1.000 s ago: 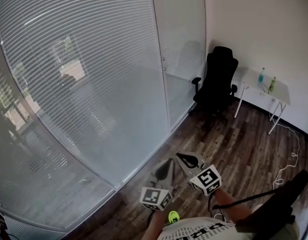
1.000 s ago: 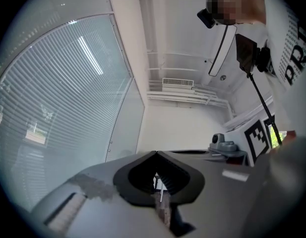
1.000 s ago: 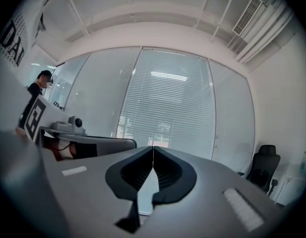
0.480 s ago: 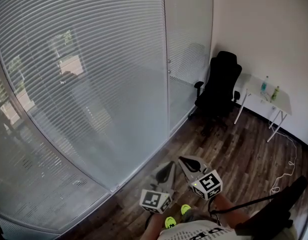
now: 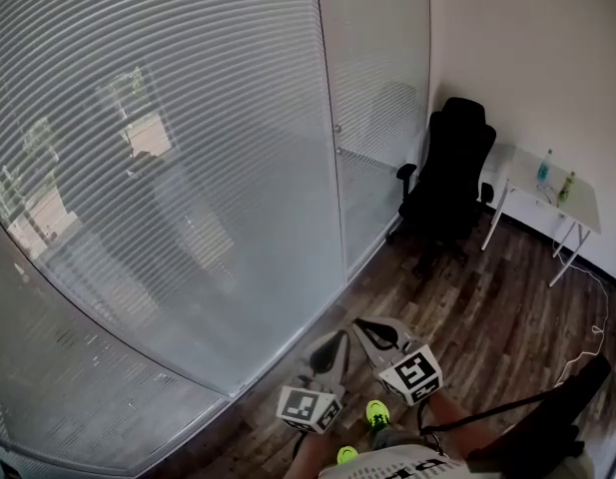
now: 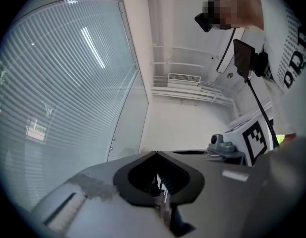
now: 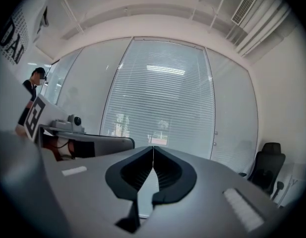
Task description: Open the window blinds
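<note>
— Our left hand-held gripper (image 6: 156,153): how do we read it?

— Jaws together, tips meeting, nothing gripped between them. From the head view we hold it low in front of us, pointing ahead toward the window.

— And our right hand-held gripper (image 7: 153,148)?

— Closed as well. Its jaws are pressed tip to tip and hold nothing. It sits just beside the left one, on its right. We cannot tell whether the two touch.

— Where are the blinds (image 5: 178,158)?

— Ahead of both, well apart from the tips. Straight past the right hand-held gripper we see them covering the wide middle pane. They hang all the way down, and the slats are turned so that only faint shapes from outside show through. From the left hand-held gripper they lie off to its left.

— What else do we have around us?

— To the right of the blinds is a narrow glass panel (image 5: 379,88), slatted too. Farther right of the right hand-held gripper, a black office chair (image 5: 449,173) stands in the corner. Beyond the chair is a small white worktop (image 5: 532,183) carrying two bottles (image 5: 544,168). The dark wood floor (image 5: 497,297) runs beneath both hand-held grippers.
</note>
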